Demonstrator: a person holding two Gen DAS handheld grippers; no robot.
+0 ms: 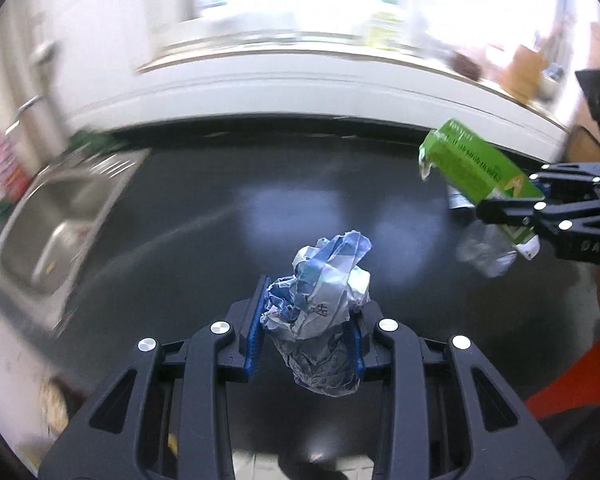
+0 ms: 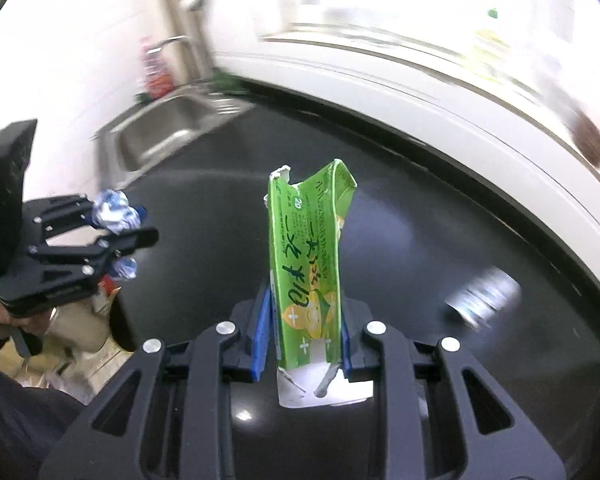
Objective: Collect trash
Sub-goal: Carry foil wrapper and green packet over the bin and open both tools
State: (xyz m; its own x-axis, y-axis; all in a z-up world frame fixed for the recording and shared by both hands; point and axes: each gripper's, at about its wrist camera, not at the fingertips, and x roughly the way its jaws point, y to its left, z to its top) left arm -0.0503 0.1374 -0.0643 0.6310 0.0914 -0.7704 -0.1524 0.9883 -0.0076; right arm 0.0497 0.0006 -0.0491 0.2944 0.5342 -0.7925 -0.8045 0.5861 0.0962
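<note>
My left gripper [image 1: 306, 324] is shut on a crumpled blue-and-white wrapper [image 1: 320, 304] and holds it above the black counter [image 1: 220, 208]. It also shows at the left of the right wrist view [image 2: 118, 226], with the wrapper [image 2: 114, 208] between its fingers. My right gripper [image 2: 304, 328] is shut on a flattened green carton [image 2: 306, 264], held upright above the counter. In the left wrist view the right gripper [image 1: 508, 210] holds the carton [image 1: 476, 164] at the far right.
A steel sink [image 1: 60, 216] sits at the counter's left end, with a tap and bottles behind it. A crushed clear bottle [image 1: 486, 252] lies on the counter under the right gripper; it shows blurred in the right wrist view [image 2: 482, 296]. A white windowsill runs along the back.
</note>
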